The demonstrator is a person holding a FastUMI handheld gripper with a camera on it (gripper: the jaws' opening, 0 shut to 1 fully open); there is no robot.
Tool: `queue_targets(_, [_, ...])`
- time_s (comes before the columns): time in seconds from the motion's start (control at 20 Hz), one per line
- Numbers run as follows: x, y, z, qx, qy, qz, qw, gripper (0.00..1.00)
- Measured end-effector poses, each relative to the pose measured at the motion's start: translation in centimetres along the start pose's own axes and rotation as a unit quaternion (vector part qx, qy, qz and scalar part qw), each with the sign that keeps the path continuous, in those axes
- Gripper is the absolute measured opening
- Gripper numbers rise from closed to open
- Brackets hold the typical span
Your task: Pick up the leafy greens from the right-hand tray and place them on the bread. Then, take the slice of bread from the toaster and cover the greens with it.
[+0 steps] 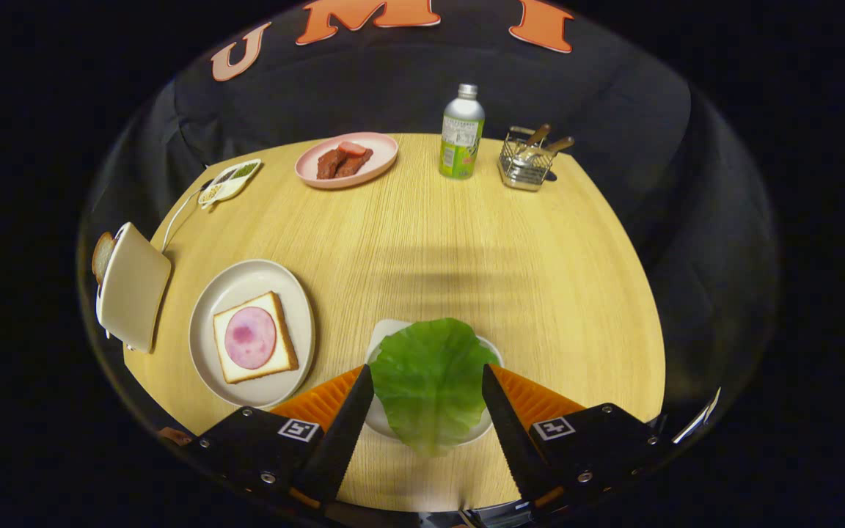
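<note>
Your tool [428, 385] stood wide open, fingers straddling leafy greens [431, 381], gripping nothing. Leaf's long axis ran 12-to-6 along fingers, on small tray [386, 334]. Bread [254, 337] with ham lay at 10 o'clock, toaster [131, 286] beyond.

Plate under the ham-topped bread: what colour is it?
Off-white, plain: the plate beside the toaster, seen in the gripper view.

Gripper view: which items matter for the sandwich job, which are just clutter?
Job items:
- lettuce leaf on its white tray, between the open tongs
- bread with ham on the plate
- toaster with bread slice

Clutter:
- pink meat plate
- bottle
- wire basket
- condiment dish
</note>
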State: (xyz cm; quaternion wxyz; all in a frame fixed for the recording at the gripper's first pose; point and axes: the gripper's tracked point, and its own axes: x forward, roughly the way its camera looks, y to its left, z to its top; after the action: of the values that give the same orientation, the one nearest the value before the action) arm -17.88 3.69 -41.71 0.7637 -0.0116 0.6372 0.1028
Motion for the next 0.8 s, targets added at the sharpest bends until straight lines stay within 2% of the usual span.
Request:
queue_targets(0.45, [5.2, 0.0, -2.7, -0.007, 0.087, -0.007, 0.996, 0.9])
queue_targets(0.55, [5.6, 0.5, -2.8, 0.009, 0.095, 0.005, 0.995, 0.9])
queue_targets(0.8, [5.8, 0.5, -2.7, 0.015, 0.102, 0.009, 0.995, 0.83])
